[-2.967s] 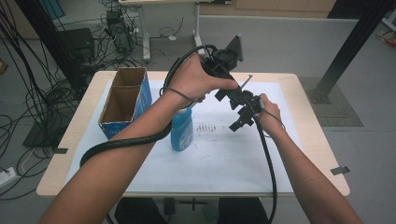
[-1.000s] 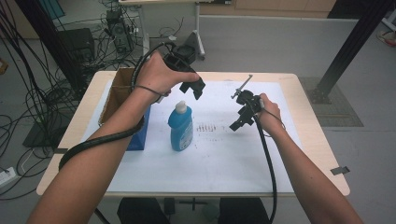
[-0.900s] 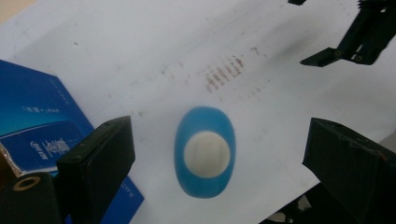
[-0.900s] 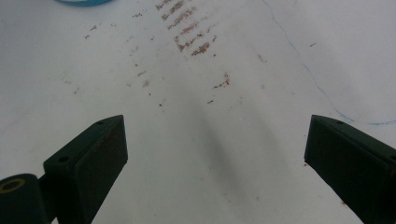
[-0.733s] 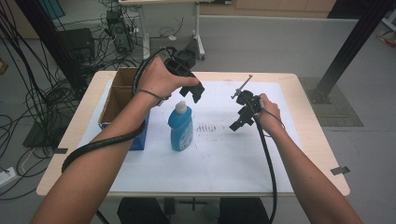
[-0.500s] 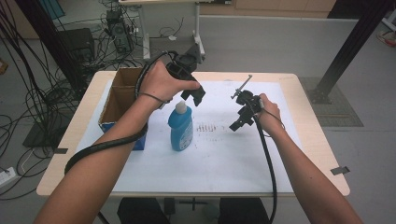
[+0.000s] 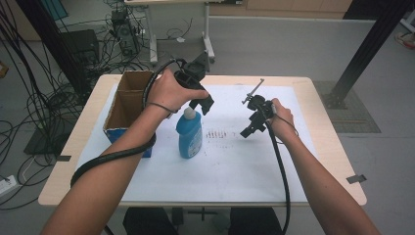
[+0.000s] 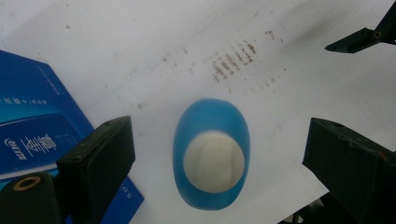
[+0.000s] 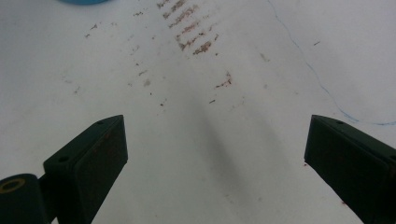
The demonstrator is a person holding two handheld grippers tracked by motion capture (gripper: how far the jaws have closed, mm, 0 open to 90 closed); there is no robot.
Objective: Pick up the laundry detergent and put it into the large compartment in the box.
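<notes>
Blue bottle (image 7: 189, 133) with white cap stands upright on the white sheet (image 7: 230, 171), left of the desk (image 7: 337, 161) centre. Left claw (image 7: 201, 104) hovers directly above its cap, jaws apart. Right claw (image 7: 250, 128), jaws apart, hangs toward the right edge. Open cardboard box (image 7: 128, 103) occupies the far-left corner.

A light wooden tabletop (image 7: 327, 147) covered by a white paper sheet (image 7: 230, 166) with reddish-brown marks. On the sheet stand a blue bottle (image 7: 190, 134) and an open cardboard box (image 7: 126, 108).
</notes>
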